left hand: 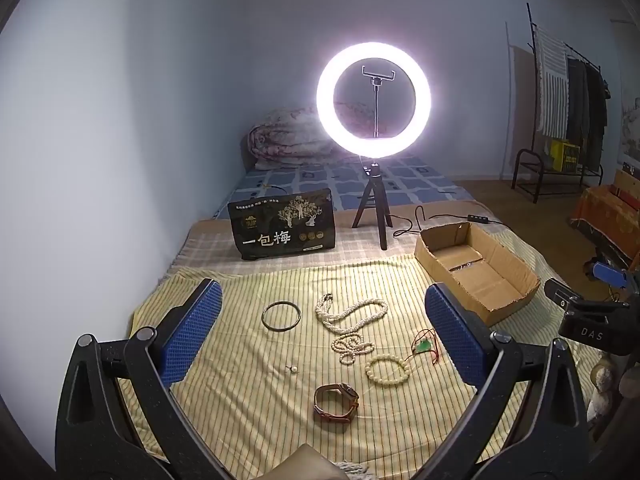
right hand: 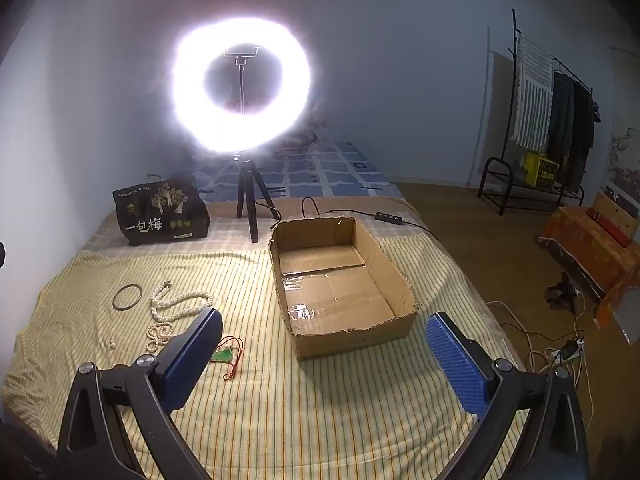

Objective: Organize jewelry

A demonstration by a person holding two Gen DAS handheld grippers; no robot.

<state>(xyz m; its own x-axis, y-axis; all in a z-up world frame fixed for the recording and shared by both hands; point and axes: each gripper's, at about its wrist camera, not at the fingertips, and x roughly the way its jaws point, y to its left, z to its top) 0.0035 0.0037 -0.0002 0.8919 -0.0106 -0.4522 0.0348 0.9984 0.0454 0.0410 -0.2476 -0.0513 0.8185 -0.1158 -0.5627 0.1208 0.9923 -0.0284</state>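
behind the jewelry [left hand: 352, 332] a ring light [left hand: 373, 99], cardboard box [right hand: 340, 276] right, both grippers spread wide, holding nothing

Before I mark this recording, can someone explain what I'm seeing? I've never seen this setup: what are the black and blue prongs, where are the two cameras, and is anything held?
The prongs are hand-held grippers, one per hand, each with a fisheye camera looking along its fingers. One picture is from the left gripper, the other from the right gripper. Both are open and hold nothing. On the striped sheet lie a dark bangle, a pearl necklace, a bead bracelet, a green pendant on red cord, a brown watch and a small pearl. The cardboard box looks empty. A ring light stands behind.
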